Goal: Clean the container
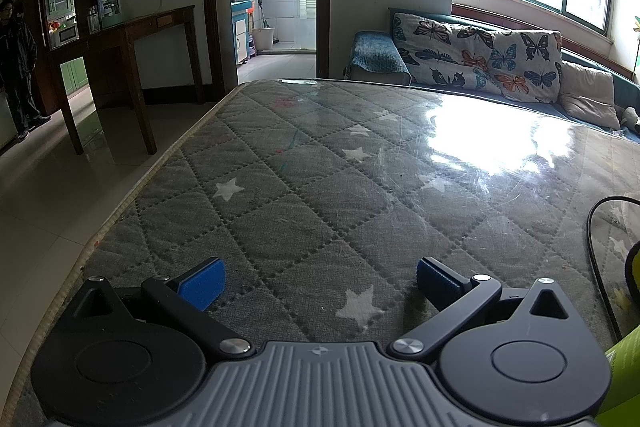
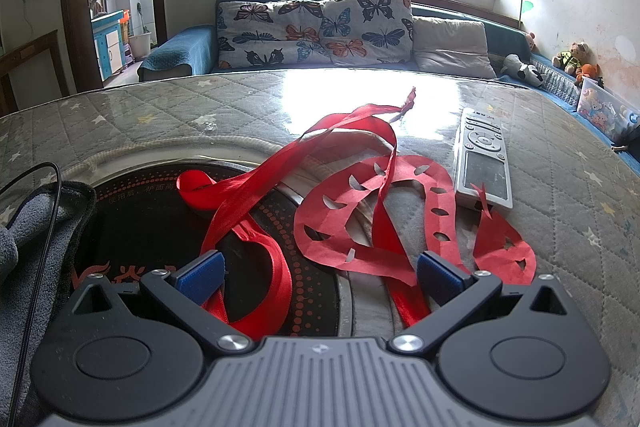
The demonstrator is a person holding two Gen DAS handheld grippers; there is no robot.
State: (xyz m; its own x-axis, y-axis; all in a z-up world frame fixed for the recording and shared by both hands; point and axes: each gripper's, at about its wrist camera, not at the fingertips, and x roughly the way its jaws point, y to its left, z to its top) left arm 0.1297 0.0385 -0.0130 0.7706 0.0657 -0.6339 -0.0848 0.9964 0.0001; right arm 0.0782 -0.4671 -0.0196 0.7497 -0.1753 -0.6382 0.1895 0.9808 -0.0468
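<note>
Both claws are spread and hold nothing. The left claw (image 1: 320,281) hovers over the bare quilted counter (image 1: 304,163). The right claw (image 2: 320,277) hangs above a round black cooktop (image 2: 132,219) with red ribbon (image 2: 256,183) across it; a remote (image 2: 484,163) lies beyond the ribbon. No container is in view.

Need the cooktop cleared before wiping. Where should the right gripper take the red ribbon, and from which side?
Probably the raised loop of the red ribbon over the black cooktop, coming from above with the right gripper open. There it arches off the glass; elsewhere it lies flat or tangles with the red paper cutout.
</note>
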